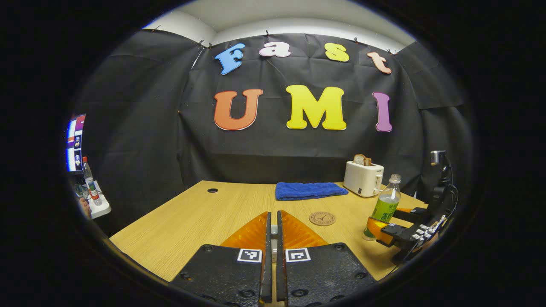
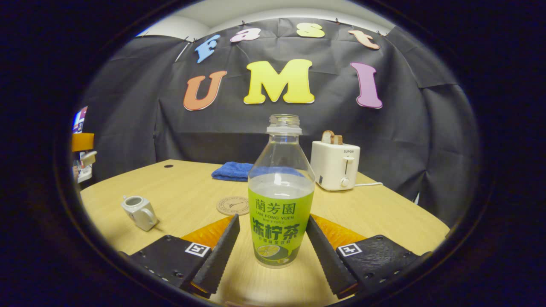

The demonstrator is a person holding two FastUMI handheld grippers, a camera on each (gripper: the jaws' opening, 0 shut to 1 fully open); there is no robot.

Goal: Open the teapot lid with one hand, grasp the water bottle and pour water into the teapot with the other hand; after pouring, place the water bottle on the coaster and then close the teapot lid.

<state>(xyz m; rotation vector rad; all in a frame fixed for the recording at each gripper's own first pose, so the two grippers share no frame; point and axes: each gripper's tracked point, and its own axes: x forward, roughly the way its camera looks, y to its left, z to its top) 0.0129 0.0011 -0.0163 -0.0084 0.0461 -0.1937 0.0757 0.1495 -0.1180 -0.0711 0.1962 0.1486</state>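
Note:
A capless water bottle (image 2: pixel 280 213) with a green label, about half full, stands on the wooden table (image 2: pixel 375 213). My right gripper (image 2: pixel 272 218) is open, one finger on each side of the bottle's lower part. The left gripper view shows the bottle (image 1: pixel 386 207) and the right gripper (image 1: pixel 390 224) at the right. A small grey teapot (image 2: pixel 138 211) sits at the left, its top open and lidless. My left gripper (image 1: pixel 273 215) is shut on a small pale piece, the teapot lid (image 1: pixel 273 232), mostly hidden between the fingers. A round coaster (image 2: pixel 233 205) lies behind and left of the bottle.
A folded blue towel (image 1: pixel 309 190) lies at the back of the table, with a white toaster (image 1: pixel 363 178) holding toast to its right. The toaster's cord (image 2: pixel 369 184) runs off to the right. A side shelf with a bottle (image 1: pixel 90 183) stands beyond the table's left edge.

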